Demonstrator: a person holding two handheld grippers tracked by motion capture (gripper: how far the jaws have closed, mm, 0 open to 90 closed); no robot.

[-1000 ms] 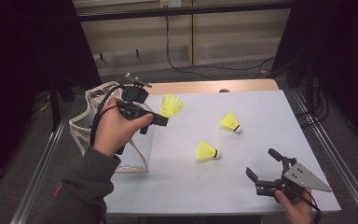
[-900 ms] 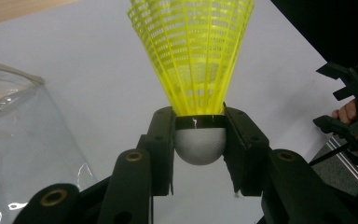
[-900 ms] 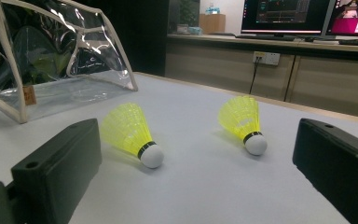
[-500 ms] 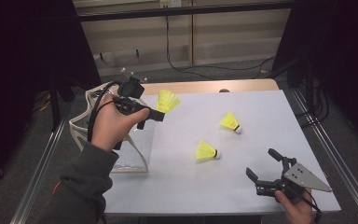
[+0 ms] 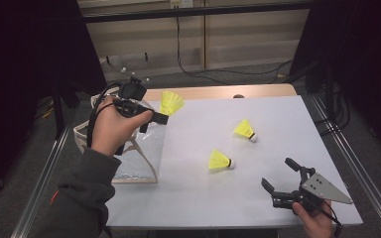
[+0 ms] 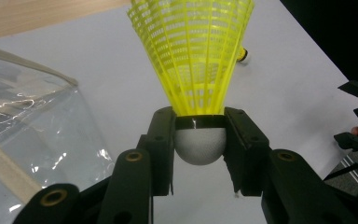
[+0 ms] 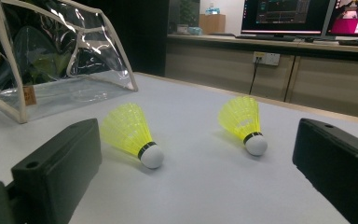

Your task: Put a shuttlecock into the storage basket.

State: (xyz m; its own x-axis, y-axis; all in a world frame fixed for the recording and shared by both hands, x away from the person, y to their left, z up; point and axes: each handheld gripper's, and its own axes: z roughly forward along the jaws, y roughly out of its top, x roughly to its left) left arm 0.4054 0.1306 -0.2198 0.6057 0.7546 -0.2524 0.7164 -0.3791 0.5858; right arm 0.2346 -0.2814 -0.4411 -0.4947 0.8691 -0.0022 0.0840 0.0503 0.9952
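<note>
The left tool (image 6: 199, 140) grips a yellow shuttlecock (image 6: 193, 56) by its white cork, the black band just above the pads. Its long axis runs along the jaws, with the net-like plastic skirt flaring away toward one o'clock in the high view. It hangs above the tabletop (image 5: 258, 203) beside the clear pouch (image 5: 146, 153). The right tool (image 5: 284, 182) rests at five o'clock, jaws wide with nothing between them, facing two more shuttlecocks (image 5: 221, 161) lying on their sides.
</note>
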